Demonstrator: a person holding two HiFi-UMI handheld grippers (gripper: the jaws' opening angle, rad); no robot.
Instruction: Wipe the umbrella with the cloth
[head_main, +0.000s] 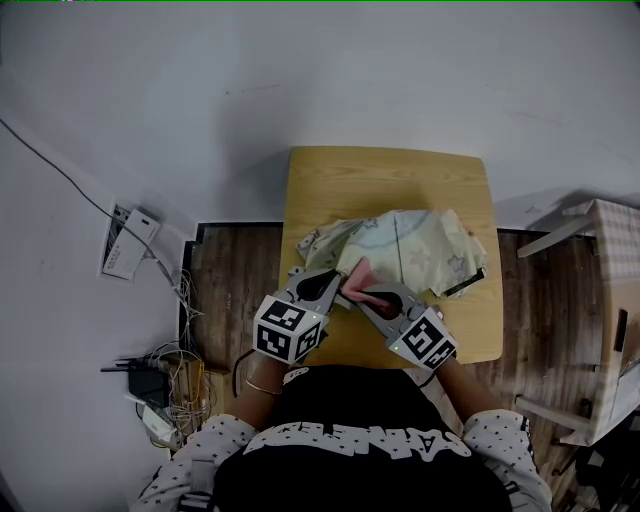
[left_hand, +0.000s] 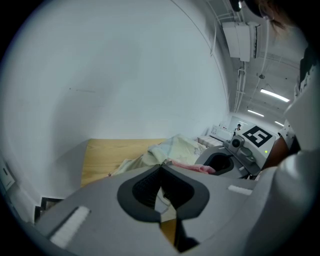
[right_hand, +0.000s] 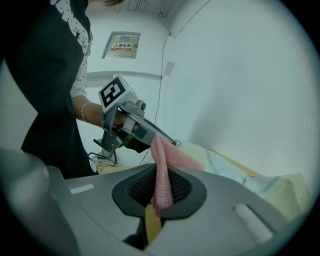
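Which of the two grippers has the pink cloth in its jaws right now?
The right gripper: the pink cloth hangs pinched between its pads. The left gripper has its jaws together, no pink cloth in them.

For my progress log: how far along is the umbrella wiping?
Done: cloth picked up, clamped in the right gripper. In hand: cloth held at the umbrella's near edge, left gripper shut beside it. Left: apparently the wiping itself; umbrella lies crumpled on the table.

Left tool (head_main: 334, 287), right tool (head_main: 373, 300) at pink cloth (head_main: 361, 276); umbrella (head_main: 415, 245) beyond.
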